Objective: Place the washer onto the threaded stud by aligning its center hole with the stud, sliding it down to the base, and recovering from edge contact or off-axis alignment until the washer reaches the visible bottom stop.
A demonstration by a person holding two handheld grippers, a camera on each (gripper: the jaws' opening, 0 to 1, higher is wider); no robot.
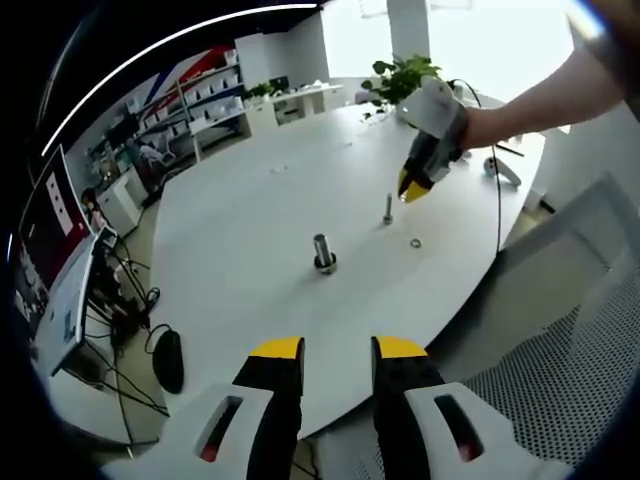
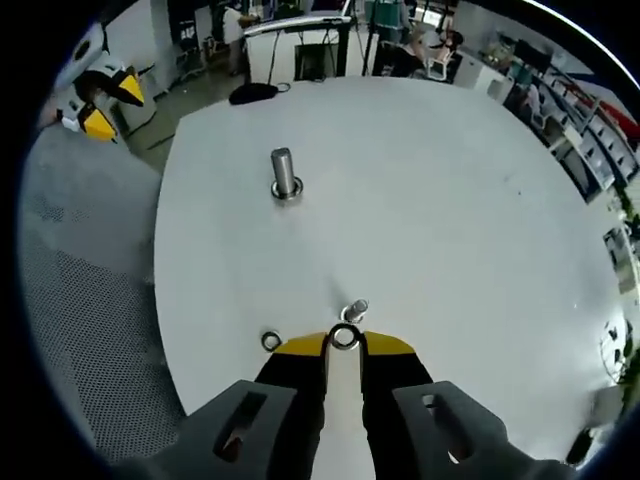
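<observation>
A small threaded stud (image 2: 355, 310) stands upright on the white table (image 2: 450, 200). My right gripper (image 2: 344, 343) is shut on a metal washer (image 2: 345, 337), pinched between its yellow tips. The washer hangs just on the near side of the stud's top, not over it. A second washer (image 2: 270, 341) lies flat on the table to the left of the jaws. In the left gripper view the right gripper (image 1: 412, 188) hovers beside the stud (image 1: 388, 208), with the loose washer (image 1: 415, 242) nearby. My left gripper (image 1: 338, 350) is open and holds nothing, back at the table's edge.
A larger, thick metal stud (image 2: 285, 175) stands farther out on the table (image 1: 250, 220). The left gripper (image 2: 100, 105) shows beyond the table's edge. A mesh chair (image 1: 560, 370), a cable (image 1: 498, 200), a potted plant (image 1: 400, 75) and desks surround the table.
</observation>
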